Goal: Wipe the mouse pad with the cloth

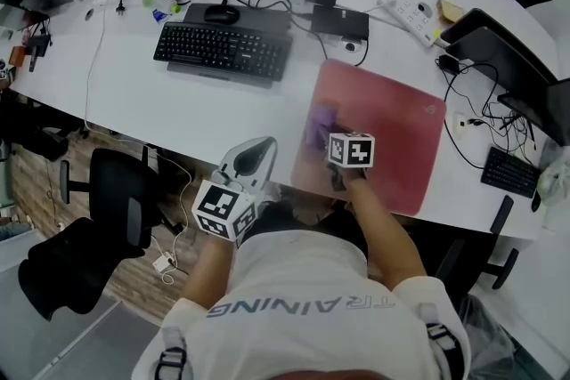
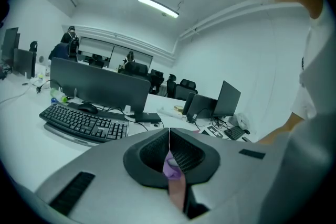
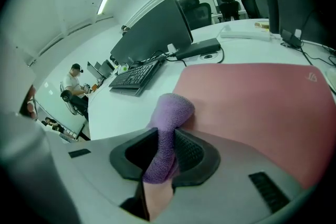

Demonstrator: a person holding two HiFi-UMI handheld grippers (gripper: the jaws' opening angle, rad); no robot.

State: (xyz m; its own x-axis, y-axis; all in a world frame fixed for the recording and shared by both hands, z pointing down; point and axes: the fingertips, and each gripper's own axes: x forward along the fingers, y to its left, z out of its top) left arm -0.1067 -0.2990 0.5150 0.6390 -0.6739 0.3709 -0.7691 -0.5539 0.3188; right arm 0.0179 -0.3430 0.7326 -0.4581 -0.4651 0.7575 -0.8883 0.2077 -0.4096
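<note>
Your right claw (image 3: pixel 167 138) is clamped on a purple cloth (image 3: pixel 170 107). The cloth bunches out ahead of the jaws and rests on the left part of the red mouse pad (image 3: pixel 252 102), close to its left border. Your left claw (image 2: pixel 169 132) has its jaws drawn together, tips touching, and grips nothing. It hangs off the near edge of the white desk (image 1: pixel 151 107), apart from the pad. The main risk, as I judge it, is that nothing pins the pad, so a hard stroke may drag or swivel it instead of cleaning it. Its near border lies at the desk's front edge, so a pull toward you could slide it over. The cloth is held in a narrow pinch with a rounded wad in front, so pressing steeply could fold it under and let the hard jaws scrape the pad. Cables (image 1: pixel 472 116) lie just past the pad's right border, where a wide sweep could snag them. A small black box (image 1: pixel 339 20) and its lead sit near the pad's far left corner. For open room, most of the pad is bare to the right of and beyond the cloth. On the left, the desk is free between the pad and the keyboard (image 1: pixel 223 51).
</note>
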